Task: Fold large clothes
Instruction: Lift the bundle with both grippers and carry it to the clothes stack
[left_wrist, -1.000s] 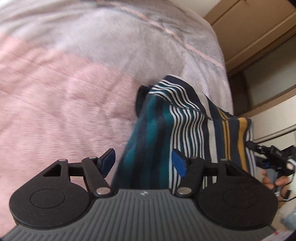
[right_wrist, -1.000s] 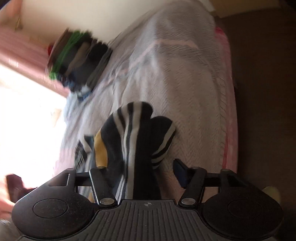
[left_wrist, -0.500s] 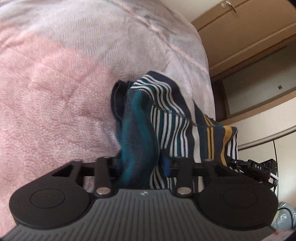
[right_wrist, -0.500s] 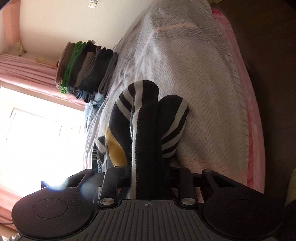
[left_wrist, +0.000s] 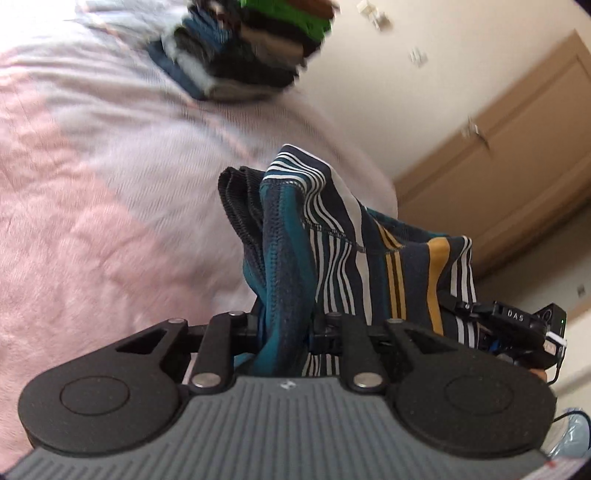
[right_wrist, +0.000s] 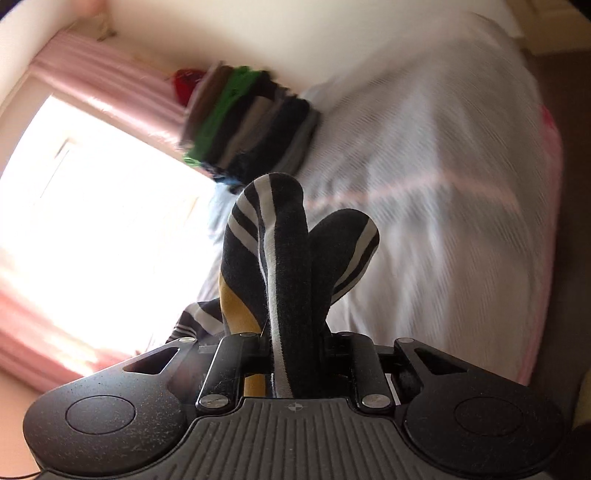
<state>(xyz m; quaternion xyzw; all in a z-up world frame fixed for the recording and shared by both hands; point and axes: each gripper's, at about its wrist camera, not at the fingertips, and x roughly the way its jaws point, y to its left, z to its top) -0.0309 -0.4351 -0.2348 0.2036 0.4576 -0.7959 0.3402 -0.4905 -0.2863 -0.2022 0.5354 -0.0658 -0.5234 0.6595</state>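
Both claws clamped on the striped garment (left_wrist: 332, 236), bunched at centre frame, raised over the bed (left_wrist: 92, 206). Left claw (left_wrist: 284, 328) pinching teal folds; right claw (right_wrist: 291, 343) pinching dark stripes. Soft, light, floppy knit, probably sagging between grips: best held at hems or corners. Folded stack (right_wrist: 251, 125) blurred, upper frame.
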